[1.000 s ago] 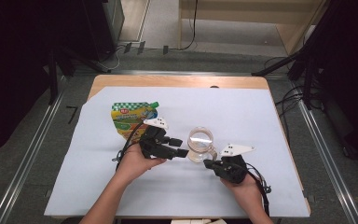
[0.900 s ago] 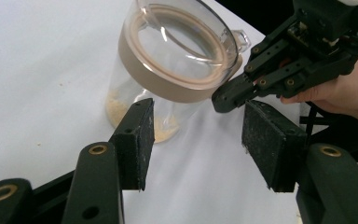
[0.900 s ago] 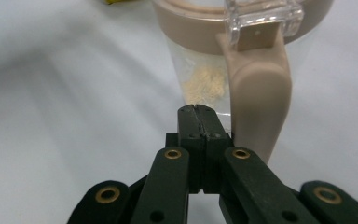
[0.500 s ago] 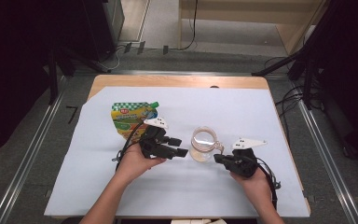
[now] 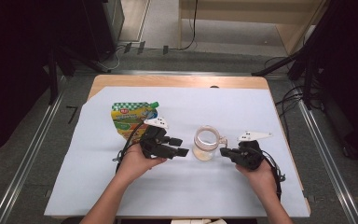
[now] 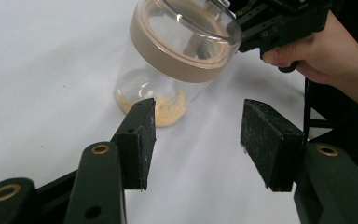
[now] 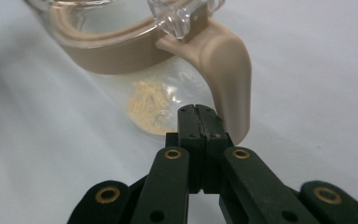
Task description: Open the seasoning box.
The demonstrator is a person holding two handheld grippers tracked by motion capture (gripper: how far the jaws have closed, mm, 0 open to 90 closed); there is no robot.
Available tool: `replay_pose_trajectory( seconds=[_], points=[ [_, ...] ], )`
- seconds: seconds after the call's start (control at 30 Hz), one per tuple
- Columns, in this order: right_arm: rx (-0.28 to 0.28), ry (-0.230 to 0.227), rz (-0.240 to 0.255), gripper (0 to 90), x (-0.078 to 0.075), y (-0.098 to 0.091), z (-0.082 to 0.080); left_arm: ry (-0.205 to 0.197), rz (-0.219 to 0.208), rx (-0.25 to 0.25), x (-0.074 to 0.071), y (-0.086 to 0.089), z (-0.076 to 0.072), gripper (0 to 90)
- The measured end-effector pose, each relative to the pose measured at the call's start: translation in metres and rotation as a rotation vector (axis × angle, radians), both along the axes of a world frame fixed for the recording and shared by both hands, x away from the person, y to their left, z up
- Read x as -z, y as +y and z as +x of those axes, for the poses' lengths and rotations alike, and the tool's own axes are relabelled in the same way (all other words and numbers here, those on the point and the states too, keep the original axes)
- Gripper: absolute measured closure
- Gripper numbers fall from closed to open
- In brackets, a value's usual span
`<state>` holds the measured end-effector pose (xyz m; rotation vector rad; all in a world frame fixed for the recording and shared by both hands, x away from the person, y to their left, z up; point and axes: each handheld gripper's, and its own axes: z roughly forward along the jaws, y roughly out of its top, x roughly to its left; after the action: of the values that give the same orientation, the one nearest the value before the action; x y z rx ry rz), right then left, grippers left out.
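Observation:
A clear glass jar (image 5: 206, 142) with a beige lid ring and a little yellow powder at its bottom stands mid-table. My left gripper (image 5: 181, 146) rests to its left, open and pointing at it. In the left gripper view the jar (image 6: 182, 56) stands a short way beyond the left gripper (image 6: 198, 121); its jaws have just been closing slightly, with nothing between them. My right gripper (image 5: 223, 151) is at the jar's right, shut on nothing. In the right gripper view the right gripper (image 7: 198, 112) has its tips just beside the jar's beige latch (image 7: 228, 70).
A green and yellow spouted pouch (image 5: 133, 119) lies flat behind the left hand. A white sheet (image 5: 242, 107) covers the wooden table (image 5: 177, 81). Dark stands and cables surround the table on the floor.
The right hand and its gripper have moved to the right and slightly away from the table's front edge, still beside the jar. The left hand and the jar have stayed put.

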<state>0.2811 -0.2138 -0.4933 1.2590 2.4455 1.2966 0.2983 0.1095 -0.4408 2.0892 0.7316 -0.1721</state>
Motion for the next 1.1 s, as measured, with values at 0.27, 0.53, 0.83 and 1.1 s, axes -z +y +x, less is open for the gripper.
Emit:
replay_pose_trajectory(
  seconds=[0.27,0.53,0.83,1.1],
  points=[
    [-0.01,-0.001,-0.01,90.0,-0.001,-0.008,0.012,-0.025,0.01,-0.01,0.0,-0.005,-0.001,48.7],
    [-0.014,0.017,-0.007,90.0,0.003,-0.015,0.029,-0.052,0.035,-0.018,0.004,-0.012,0.003,43.5],
    [0.084,0.002,0.011,90.0,-0.005,-0.038,0.026,-0.045,-0.004,-0.002,0.002,-0.017,0.007,40.2],
    [0.098,-0.012,-0.003,90.0,0.003,-0.026,0.032,-0.011,0.001,0.037,0.005,-0.024,0.011,37.5]
  ],
)
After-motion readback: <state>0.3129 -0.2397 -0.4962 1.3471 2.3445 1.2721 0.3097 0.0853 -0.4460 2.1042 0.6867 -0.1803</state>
